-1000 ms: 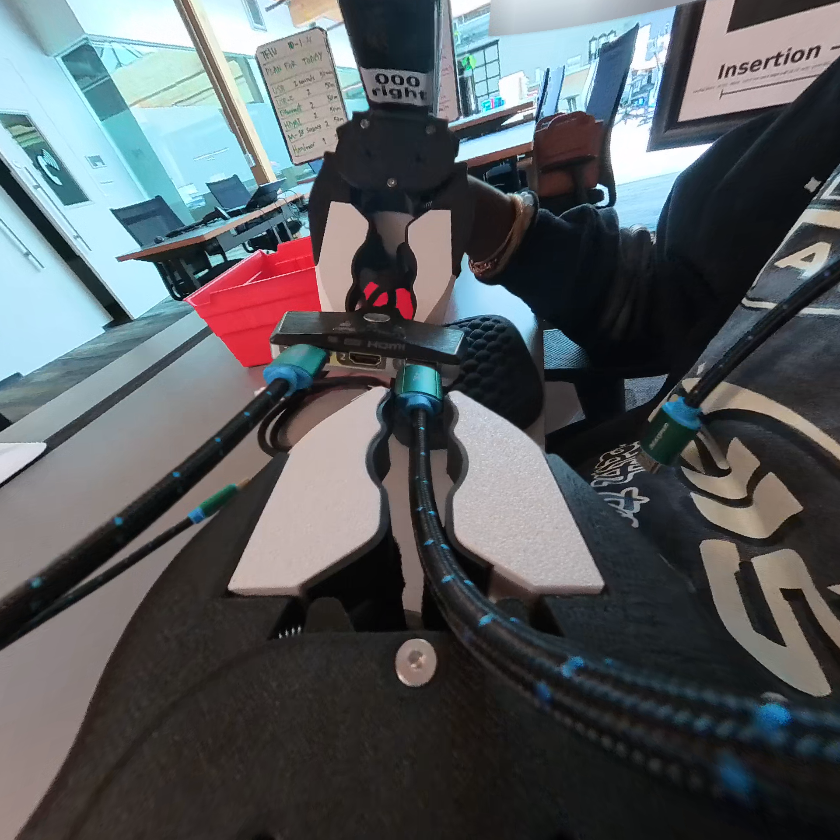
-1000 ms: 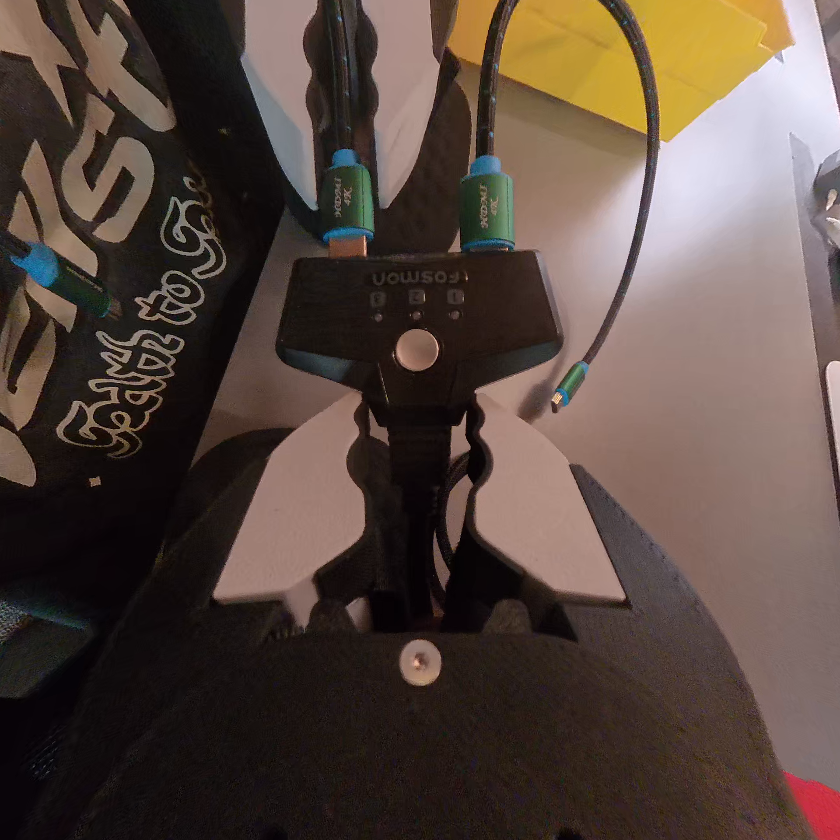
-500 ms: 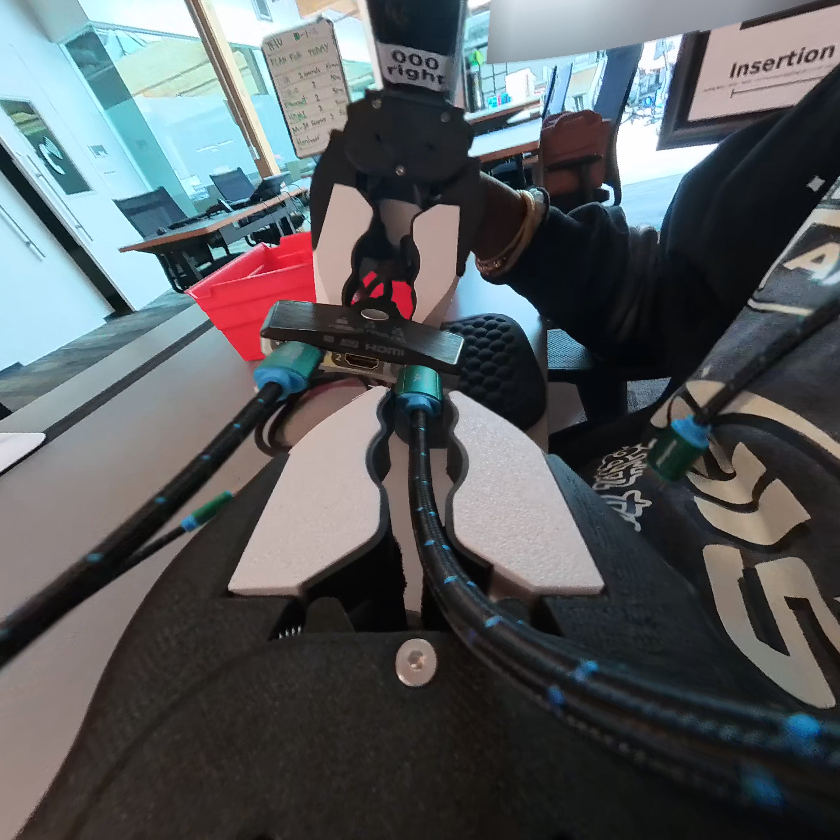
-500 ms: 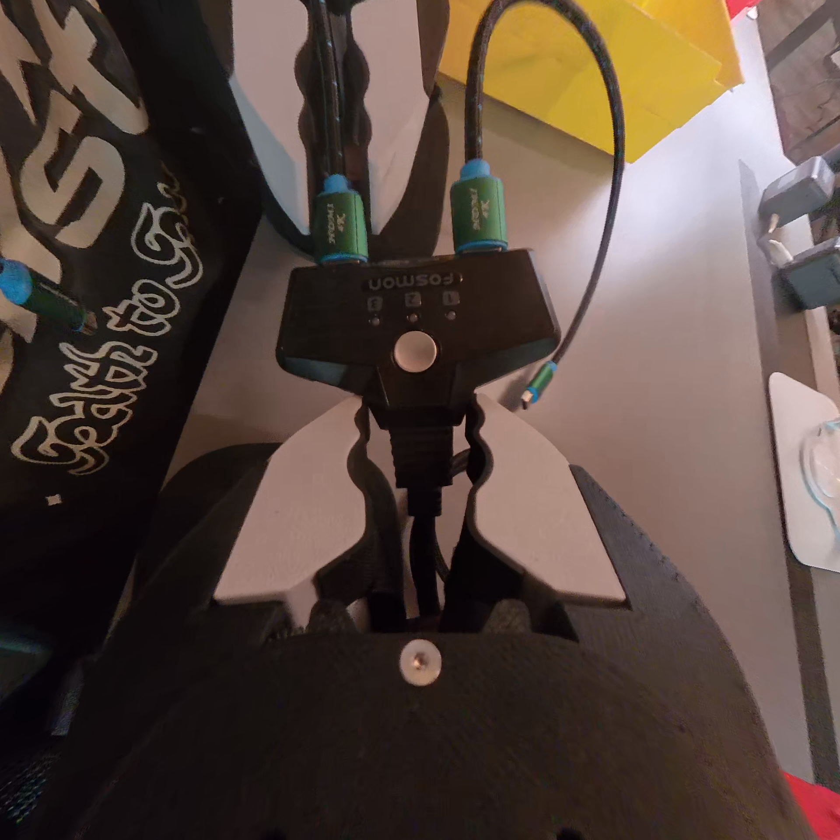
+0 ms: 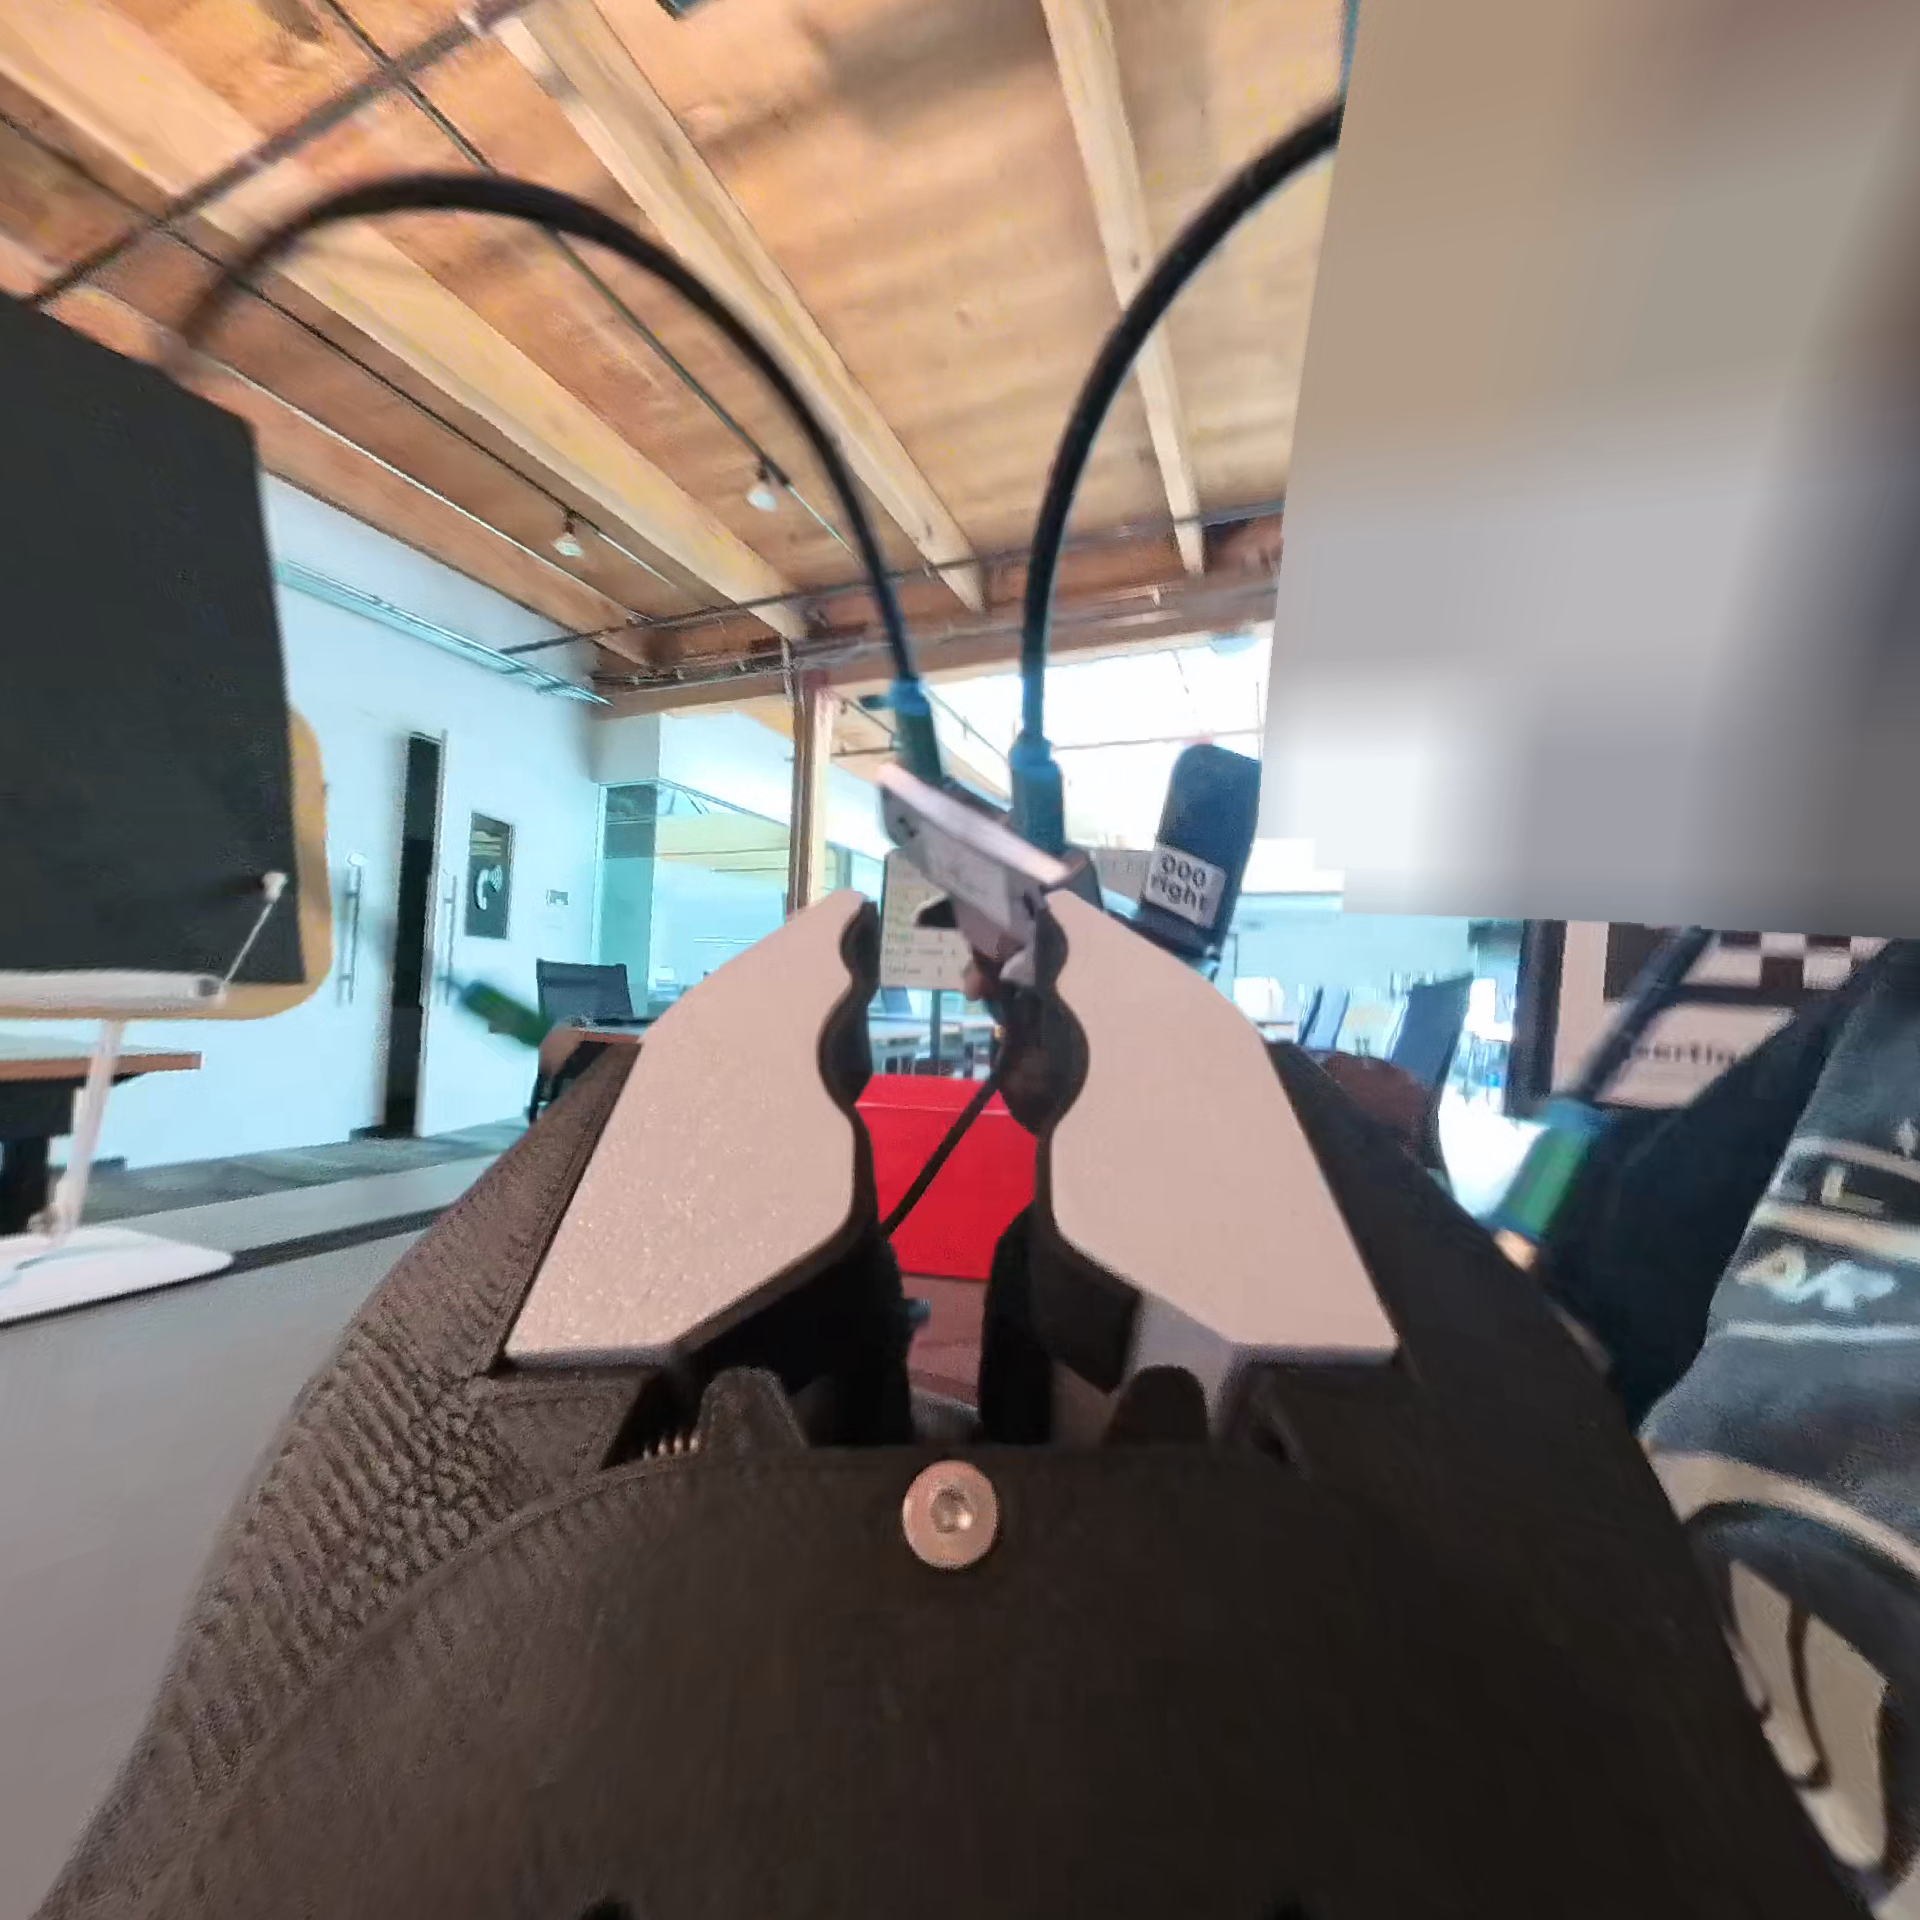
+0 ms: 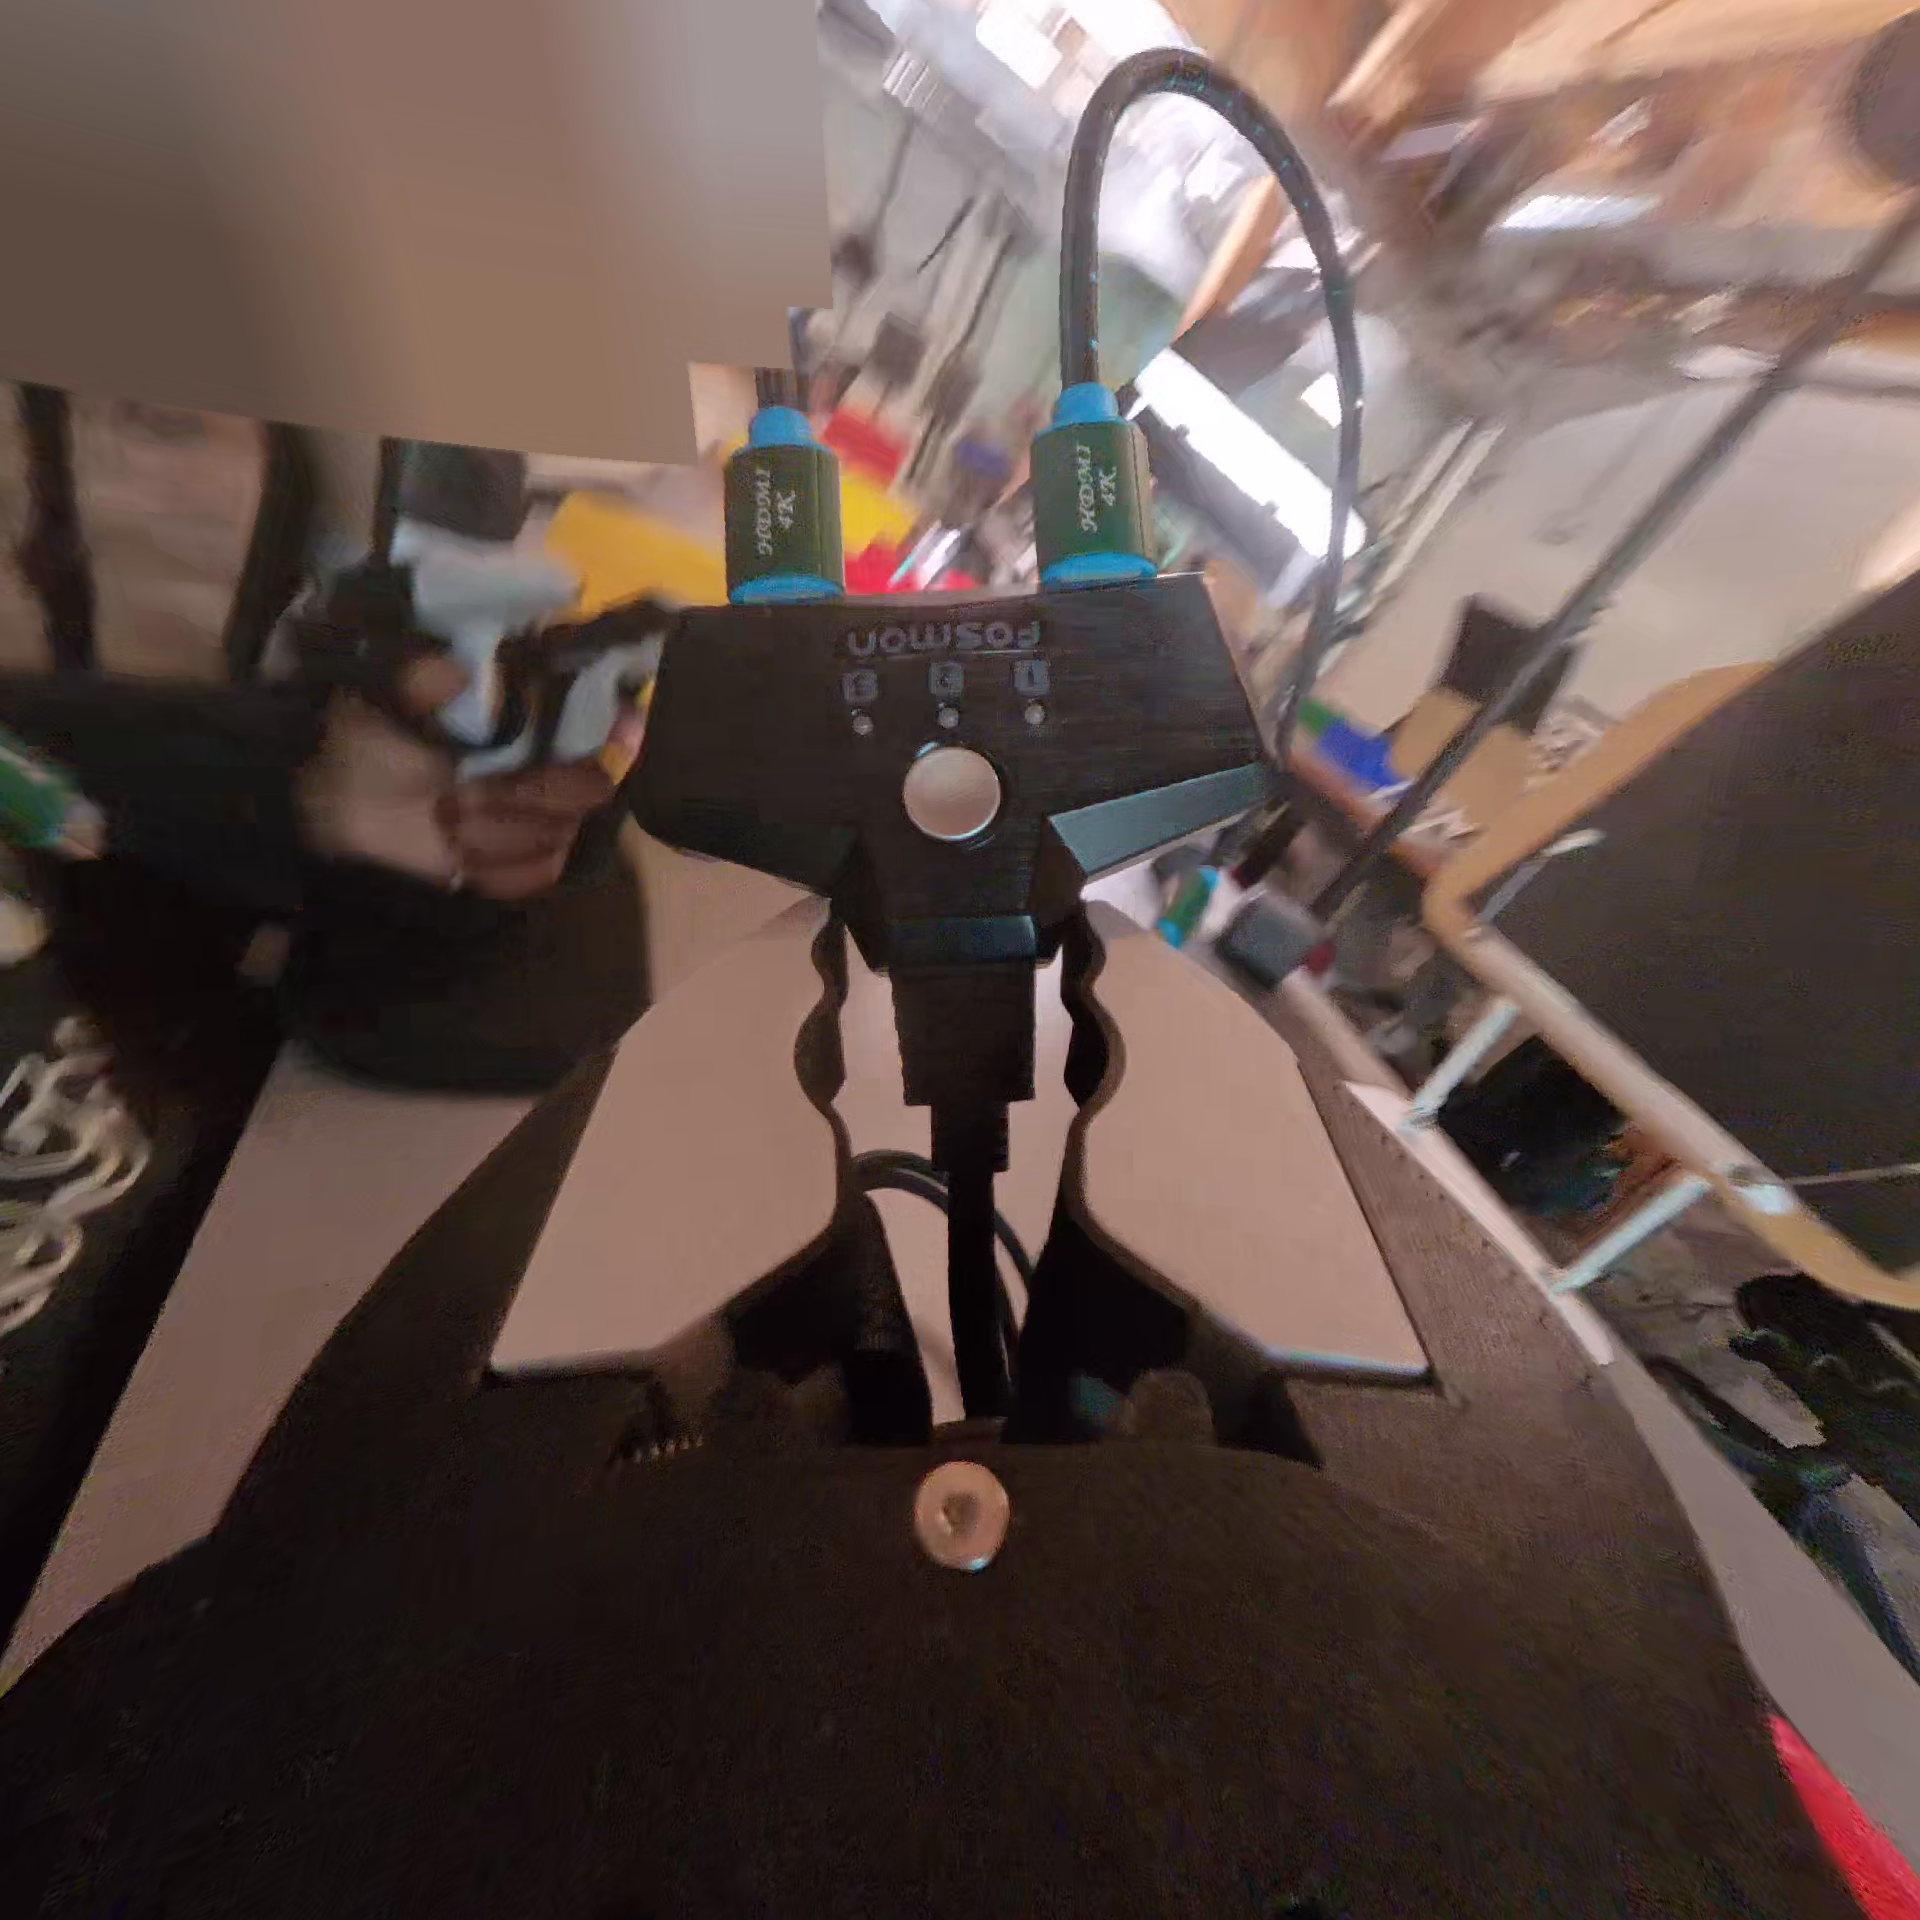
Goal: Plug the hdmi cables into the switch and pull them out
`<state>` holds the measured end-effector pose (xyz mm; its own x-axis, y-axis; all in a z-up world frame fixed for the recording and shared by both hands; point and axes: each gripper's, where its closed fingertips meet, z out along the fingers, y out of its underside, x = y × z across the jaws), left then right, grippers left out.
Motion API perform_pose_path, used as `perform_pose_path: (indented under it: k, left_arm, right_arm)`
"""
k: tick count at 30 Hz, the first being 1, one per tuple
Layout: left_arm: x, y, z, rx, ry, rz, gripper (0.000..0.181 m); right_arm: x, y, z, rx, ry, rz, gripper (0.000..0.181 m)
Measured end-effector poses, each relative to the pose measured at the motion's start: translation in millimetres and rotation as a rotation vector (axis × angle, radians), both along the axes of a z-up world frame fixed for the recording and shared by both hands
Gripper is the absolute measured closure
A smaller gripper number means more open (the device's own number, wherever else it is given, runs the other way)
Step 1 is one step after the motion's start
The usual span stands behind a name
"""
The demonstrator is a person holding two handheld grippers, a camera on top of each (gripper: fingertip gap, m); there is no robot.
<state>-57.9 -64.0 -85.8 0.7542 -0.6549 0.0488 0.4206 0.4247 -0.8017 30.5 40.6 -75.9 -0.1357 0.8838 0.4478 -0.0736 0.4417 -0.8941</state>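
The right hand-held gripper (image 6: pixel 956 935) is clenched on the narrow neck of the black HDMI switch (image 6: pixel 951 727), its pale fingers (image 6: pixel 686 1164) pressing on either side where the switch's own black lead (image 6: pixel 971 1247) runs back between them. The switch is held up off the worktop (image 6: pixel 343 1164), top face to the camera, round silver button (image 6: pixel 952 796) just below a row of three small indicator dots. Two green HDMI plugs with blue collars are seated in the far edge of the switch: the left plug (image 6: pixel 781 520) and the right plug (image 6: pixel 1093 499). The braided cable (image 6: pixel 1320 260) from the right plug arches up and over, then drops past the right side of the switch. The middle port between the plugs looks vacant. In the left wrist view the left hand-held gripper (image 5: pixel 951 925) is released, jaws parted with nothing between them; the switch (image 5: pixel 971 857) is beyond its fingertips, tilted, with two cables (image 5: pixel 1081 436) looping above it. A loose green plug (image 5: pixel 1548 1179) is blurred well to the right of the switch. A red bin (image 5: pixel 956 1174) sits on the worktop behind the switch.
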Motion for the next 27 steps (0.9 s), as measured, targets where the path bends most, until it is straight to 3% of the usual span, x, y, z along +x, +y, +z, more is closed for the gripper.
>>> perform_pose_path:
  k: [4, 9, 14, 17, 20, 23, 27]
  left_arm:
    - [-6, 10, -6, -0.082, -0.084, -0.037, 0.155]
    - [13, 18, -20, -0.114, 0.079, 0.023, 0.154]
    - [26, 20, -27, -0.108, 0.186, 0.056, 0.154]
    - [26, 21, -27, -0.111, 0.186, 0.060, 0.154]
    - [23, 23, -27, -0.116, 0.170, 0.059, 0.154]
    - [22, 28, -28, -0.133, 0.167, 0.065, 0.155]
    - [23, 27, -29, -0.131, 0.180, 0.067, 0.155]
  right_arm:
    - [52, 27, 62, -0.077, 0.334, -0.053, 0.141]
    - [140, 29, 125, -0.030, 0.686, -0.103, 0.141]
    - [210, 34, 153, 0.054, 0.906, -0.252, 0.142]
    - [237, 29, 160, 0.069, 1.017, -0.239, 0.142]
    - [249, 22, 169, 0.067, 1.070, -0.221, 0.143]
    - [243, 28, 185, 0.070, 1.012, -0.253, 0.143]
    - [226, 50, 227, 0.004, 0.924, -0.217, 0.143]
